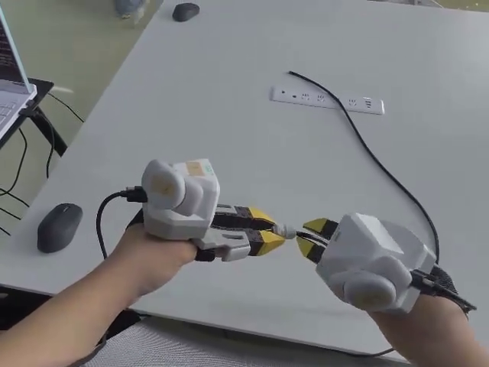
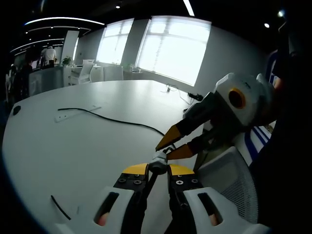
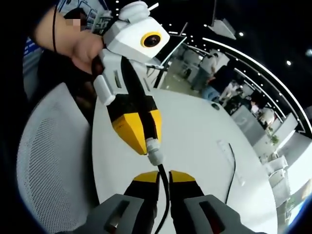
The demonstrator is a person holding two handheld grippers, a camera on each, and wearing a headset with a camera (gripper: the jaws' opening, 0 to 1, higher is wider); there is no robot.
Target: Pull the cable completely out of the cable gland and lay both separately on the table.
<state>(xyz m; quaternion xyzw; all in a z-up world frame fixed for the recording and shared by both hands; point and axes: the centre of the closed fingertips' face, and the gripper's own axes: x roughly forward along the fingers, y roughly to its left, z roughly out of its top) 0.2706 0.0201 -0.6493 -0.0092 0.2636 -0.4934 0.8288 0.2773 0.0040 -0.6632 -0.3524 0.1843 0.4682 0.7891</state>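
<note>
Claws: two, the left claw (image 1: 276, 232) and the right claw (image 1: 304, 237), tip to tip at six o'clock.
Cable gland (image 1: 284, 231): one.
Cable (image 3: 165, 192): one, short and black.
Surface (image 1: 229, 115): one.
Power strip (image 1: 327, 100): one, at twelve o'clock.
Long black cord (image 1: 382, 168): one.
Computer mice: two, a mouse (image 1: 186, 11) at eleven o'clock and another mouse (image 1: 59, 227) at eight o'clock.
Laptop (image 1: 9, 84): one, at ten o'clock.

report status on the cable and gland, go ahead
Left gripper shut on cable gland. Right gripper shut on cable, not yet out of gland. Power strip farther back, out of the way.
</note>
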